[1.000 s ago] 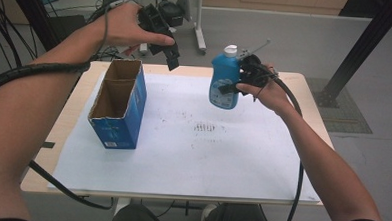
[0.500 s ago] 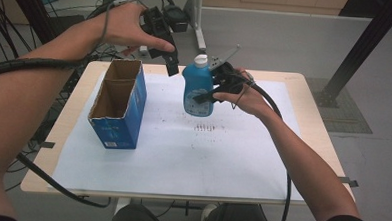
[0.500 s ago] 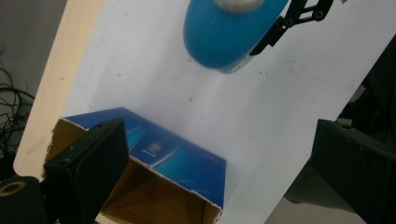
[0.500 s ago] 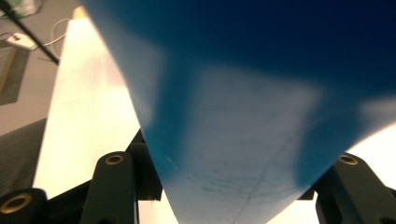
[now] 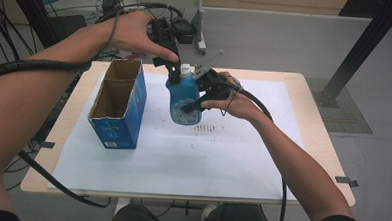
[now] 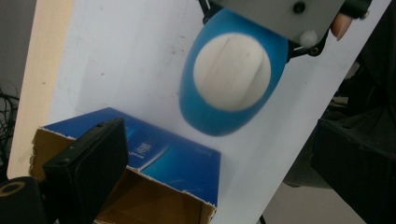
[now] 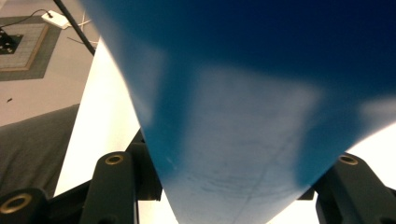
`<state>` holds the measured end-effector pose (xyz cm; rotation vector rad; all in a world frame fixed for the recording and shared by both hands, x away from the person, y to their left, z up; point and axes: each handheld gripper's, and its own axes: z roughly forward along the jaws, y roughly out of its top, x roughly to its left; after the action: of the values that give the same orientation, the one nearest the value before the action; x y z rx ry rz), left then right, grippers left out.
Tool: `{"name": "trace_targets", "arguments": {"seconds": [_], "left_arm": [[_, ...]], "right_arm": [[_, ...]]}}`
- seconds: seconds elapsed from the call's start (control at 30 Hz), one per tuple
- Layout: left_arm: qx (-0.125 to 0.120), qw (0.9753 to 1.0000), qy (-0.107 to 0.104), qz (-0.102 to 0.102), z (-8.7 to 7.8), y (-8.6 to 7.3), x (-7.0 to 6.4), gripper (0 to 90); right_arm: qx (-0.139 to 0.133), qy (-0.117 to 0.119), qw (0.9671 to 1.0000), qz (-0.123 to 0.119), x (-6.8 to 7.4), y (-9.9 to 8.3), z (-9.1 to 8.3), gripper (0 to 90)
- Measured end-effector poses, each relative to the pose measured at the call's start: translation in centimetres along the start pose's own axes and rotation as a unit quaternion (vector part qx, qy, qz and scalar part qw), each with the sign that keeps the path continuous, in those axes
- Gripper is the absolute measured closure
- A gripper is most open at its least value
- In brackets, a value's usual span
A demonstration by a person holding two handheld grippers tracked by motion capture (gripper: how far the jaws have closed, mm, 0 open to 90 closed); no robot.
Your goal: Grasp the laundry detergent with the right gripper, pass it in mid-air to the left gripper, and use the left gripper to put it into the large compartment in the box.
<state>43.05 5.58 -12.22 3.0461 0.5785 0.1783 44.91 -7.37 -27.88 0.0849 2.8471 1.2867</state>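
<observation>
Work is about half done: the right gripper point(image 5: 197, 98) squeezes the blue plastic bottle with a white cap point(image 5: 184, 100) up above the white table sheet point(image 5: 192, 155), beside the open blue cardboard box point(image 5: 118, 104), while the left gripper point(image 5: 172, 69), its jaws apart, comes down at the cap, and the bottle is not in the box yet.

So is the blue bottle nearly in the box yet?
Getting there. Done: the blue bottle is off the table, gripped by the right gripper. In hand: it hangs beside the open blue box, with the left gripper at its white cap. Left: putting it inside, probably.
</observation>
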Motion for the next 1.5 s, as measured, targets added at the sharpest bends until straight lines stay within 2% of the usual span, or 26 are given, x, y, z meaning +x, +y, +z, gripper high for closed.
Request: {"name": "trace_targets", "arguments": {"seconds": [0.2,0.57,1.17,1.37,1.5], "left_arm": [[0.006,0.9999,-0.008,0.012,0.4,0.2,-0.3,5.0],[0.008,0.9997,-0.015,0.018,1.0,0.1,-0.6,4.9],[0.02,0.999,-0.024,0.032,2.1,0.5,-1.1,4.9],[0.018,0.999,-0.026,0.031,2.4,0.4,-1.2,4.9],[0.014,0.9991,-0.026,0.031,2.4,0.4,-1.2,5.0]], "right_arm": [[-0.009,0.01,0.9999,-0.007,0.5,0.3,0.3,44.0],[-0.025,0.026,0.9992,-0.019,1.3,1.1,0.5,44.0],[-0.037,0.029,0.9983,-0.034,1.9,1.9,0.3,44.0],[-0.048,0.029,0.9974,-0.044,1.9,2.0,0.2,44.0],[-0.05,0.027,0.9975,-0.042,1.9,2.1,-0.1,44.0]]}}
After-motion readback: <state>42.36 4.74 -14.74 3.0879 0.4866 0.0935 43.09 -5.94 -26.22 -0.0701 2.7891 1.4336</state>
